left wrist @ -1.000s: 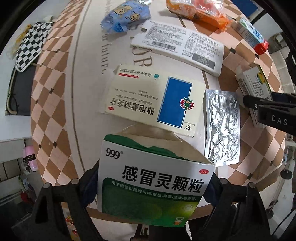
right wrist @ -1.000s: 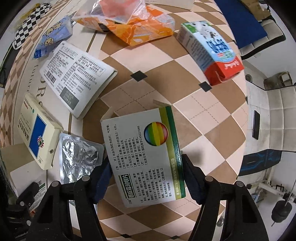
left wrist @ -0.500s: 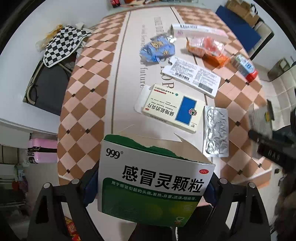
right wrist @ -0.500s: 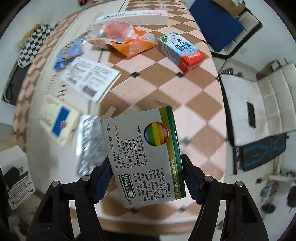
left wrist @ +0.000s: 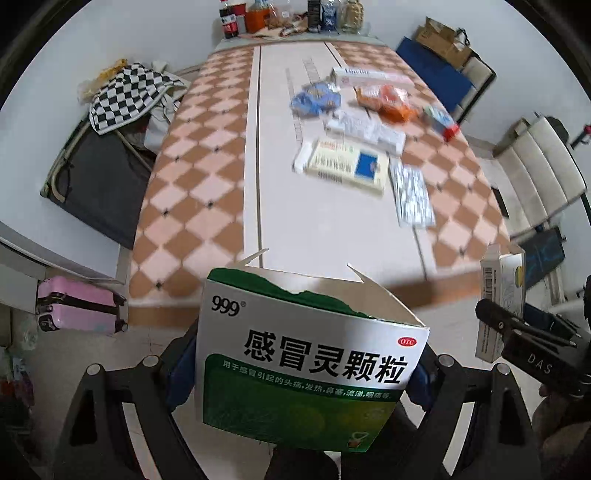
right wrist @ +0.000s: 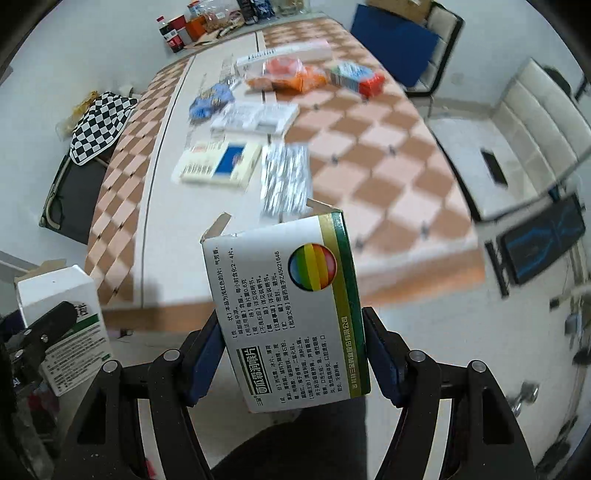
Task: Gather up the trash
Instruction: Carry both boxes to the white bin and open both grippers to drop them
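Note:
My left gripper (left wrist: 299,373) is shut on a torn green and white 999 medicine box (left wrist: 306,358), held off the near end of the table (left wrist: 199,206). My right gripper (right wrist: 291,354) is shut on a white medicine box with a rainbow circle (right wrist: 291,314), also held clear of the table; that box shows at the right of the left wrist view (left wrist: 498,306). The 999 box shows at the lower left of the right wrist view (right wrist: 66,325). On the table lie a cream box with a blue panel (left wrist: 347,166), a foil blister sheet (left wrist: 412,195), a white leaflet box (left wrist: 364,131), a blue wrapper (left wrist: 314,99), an orange bag (left wrist: 384,101) and a small carton with a red end (left wrist: 441,122).
A long white box (left wrist: 369,75) lies farther back, and bottles and snacks (left wrist: 280,14) stand at the table's far end. A checkered cloth on a dark chair (left wrist: 122,96) and a pink suitcase (left wrist: 81,302) are on the left. A white sofa (left wrist: 539,166) is on the right.
Both grippers have pulled up and back from the table, each carrying its box. The table now looks much smaller and farther away.

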A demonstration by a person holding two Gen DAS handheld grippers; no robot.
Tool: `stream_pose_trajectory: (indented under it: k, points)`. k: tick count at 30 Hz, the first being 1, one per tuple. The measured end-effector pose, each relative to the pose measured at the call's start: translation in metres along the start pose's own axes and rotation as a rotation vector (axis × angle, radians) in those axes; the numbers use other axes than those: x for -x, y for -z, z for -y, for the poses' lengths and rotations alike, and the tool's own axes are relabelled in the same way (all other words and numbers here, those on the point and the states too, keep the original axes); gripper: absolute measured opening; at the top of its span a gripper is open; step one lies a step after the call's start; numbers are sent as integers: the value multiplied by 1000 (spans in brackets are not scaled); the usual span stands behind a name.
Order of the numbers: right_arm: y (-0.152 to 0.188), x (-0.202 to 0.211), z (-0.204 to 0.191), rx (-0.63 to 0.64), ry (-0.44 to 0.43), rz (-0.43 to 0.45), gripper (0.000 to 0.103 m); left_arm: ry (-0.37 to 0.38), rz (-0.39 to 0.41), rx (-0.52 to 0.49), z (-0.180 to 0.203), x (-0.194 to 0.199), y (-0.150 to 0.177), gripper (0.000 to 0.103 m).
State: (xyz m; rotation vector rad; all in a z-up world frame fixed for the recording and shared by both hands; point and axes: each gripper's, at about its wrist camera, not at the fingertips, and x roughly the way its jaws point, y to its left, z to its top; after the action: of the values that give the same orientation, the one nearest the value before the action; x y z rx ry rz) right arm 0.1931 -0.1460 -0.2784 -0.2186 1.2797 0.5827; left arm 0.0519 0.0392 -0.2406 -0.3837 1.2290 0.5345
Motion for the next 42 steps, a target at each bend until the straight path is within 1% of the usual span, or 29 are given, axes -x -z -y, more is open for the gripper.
stream_pose_trajectory:
  k: [3, 6, 8, 10, 11, 13, 16, 17, 21, 23, 25, 27, 28, 30, 31, 35, 37, 40, 42]
  points:
    - [43, -10, -3, -41, -10, -60, 72, 17, -45, -6, -8, -13, 26, 89]
    - [80, -33, -2, -58, -14, -119, 72, 35, -103, 14, -13, -41, 47, 89]
    - [105, -59, -1, -72, -21, -165, 72, 55, -148, 40, -17, -70, 59, 89]
    - [122, -85, 3, -95, -35, -204, 72, 83, -183, 71, -19, -101, 70, 89]
    - [130, -103, 6, -113, -45, -229, 72, 101, -198, 81, -20, -115, 74, 89]
    - [142, -140, 14, -138, -63, -265, 72, 155, -246, 120, -20, -159, 83, 89]
    - [163, -210, 23, -158, -71, -315, 72, 226, -313, 182, -21, -223, 96, 90]
    - [167, -226, 25, -164, -73, -326, 72, 242, -334, 201, -21, -246, 100, 90]
    - [183, -313, 33, -179, -70, -379, 72, 313, -409, 266, -22, -333, 117, 93]
    - [189, -348, 37, -188, -86, -392, 72, 323, -429, 278, -22, -368, 125, 93]
    - [193, -377, 37, -195, -101, -408, 73, 314, -425, 279, -21, -389, 130, 94]
    - [200, -410, 36, -196, -123, -419, 74, 285, -431, 280, -22, -406, 138, 94]
    - [201, -419, 37, -191, -120, -418, 86, 270, -430, 282, -24, -411, 142, 94]
    - [205, -438, 39, -181, -115, -411, 100, 216, -427, 279, -26, -417, 149, 94]
    - [208, -446, 37, -173, -122, -408, 100, 197, -423, 281, -27, -417, 151, 94]
    - [204, -456, 32, -125, -97, -405, 100, 117, -421, 258, -40, -405, 164, 94]
    - [203, -453, 28, -99, -67, -399, 101, 65, -417, 245, -41, -398, 165, 94]
    - [202, -442, 18, -43, 10, -394, 101, 21, -400, 219, -43, -383, 164, 94]
    - [201, -431, 13, -29, 28, -392, 101, 6, -389, 204, -43, -373, 162, 94]
